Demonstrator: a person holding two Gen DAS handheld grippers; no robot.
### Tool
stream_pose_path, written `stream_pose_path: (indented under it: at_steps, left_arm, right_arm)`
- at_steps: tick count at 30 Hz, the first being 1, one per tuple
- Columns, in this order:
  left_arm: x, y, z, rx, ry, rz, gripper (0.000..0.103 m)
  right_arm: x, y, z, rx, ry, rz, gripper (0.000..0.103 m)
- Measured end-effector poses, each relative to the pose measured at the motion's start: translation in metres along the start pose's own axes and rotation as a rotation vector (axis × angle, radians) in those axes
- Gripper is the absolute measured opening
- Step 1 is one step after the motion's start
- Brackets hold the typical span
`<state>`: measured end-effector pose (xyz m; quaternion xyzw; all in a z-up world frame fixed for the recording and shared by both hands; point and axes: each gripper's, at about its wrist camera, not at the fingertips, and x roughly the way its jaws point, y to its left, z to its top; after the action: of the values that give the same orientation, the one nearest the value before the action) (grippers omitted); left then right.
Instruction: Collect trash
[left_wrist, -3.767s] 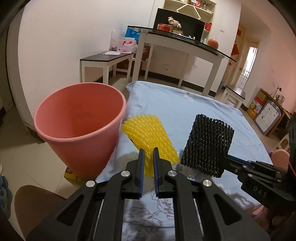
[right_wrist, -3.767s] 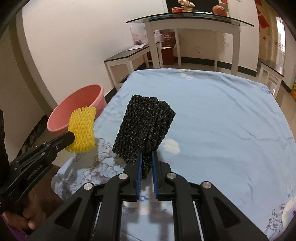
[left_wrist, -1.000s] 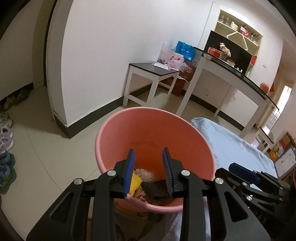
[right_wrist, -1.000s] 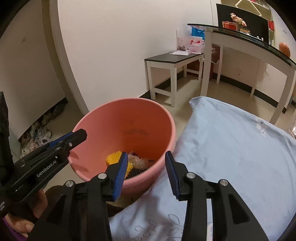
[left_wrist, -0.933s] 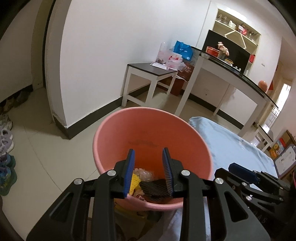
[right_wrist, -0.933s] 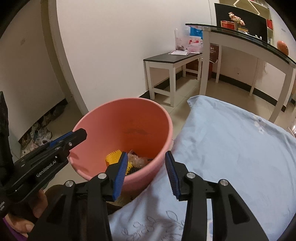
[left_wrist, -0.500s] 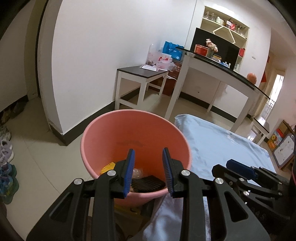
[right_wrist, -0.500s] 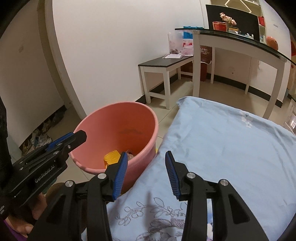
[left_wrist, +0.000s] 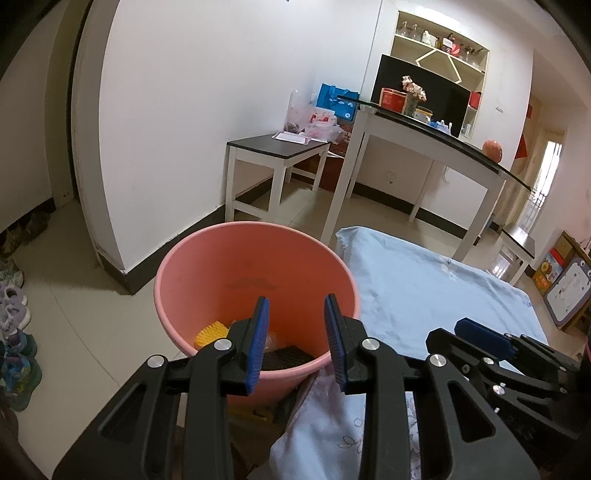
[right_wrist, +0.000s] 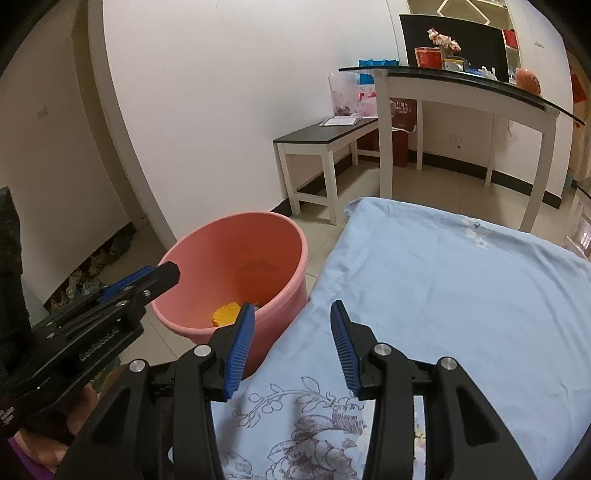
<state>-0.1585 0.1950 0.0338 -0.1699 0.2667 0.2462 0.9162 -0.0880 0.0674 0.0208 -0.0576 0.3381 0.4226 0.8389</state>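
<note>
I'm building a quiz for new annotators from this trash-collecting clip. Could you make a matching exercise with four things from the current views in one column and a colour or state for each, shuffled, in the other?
Things:
1. bucket
2. foam net lying in the bucket
3. left gripper
4. tablecloth

Colour or state:
A. light blue, with a flower print at the near edge
B. yellow
C. open, holding nothing
D. pink

Pairs: 1-D, 2-B, 3-C, 4-A
</note>
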Motion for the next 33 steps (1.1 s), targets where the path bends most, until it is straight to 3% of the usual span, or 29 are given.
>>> stream_pose_path:
  at_steps: [7, 33]
  left_arm:
    - [-0.007, -0.004, -0.001, 0.008, -0.006, 0.007, 0.031]
    - [-0.028, -0.019, -0.005, 0.044, -0.037, 0.021, 0.031]
  right_arm:
    - [-0.018, 0.003, -0.008, -0.015, -0.044, -0.009, 0.052]
    - [-0.052, -0.02, -0.028, 0.034, -0.101, -0.016, 0.053]
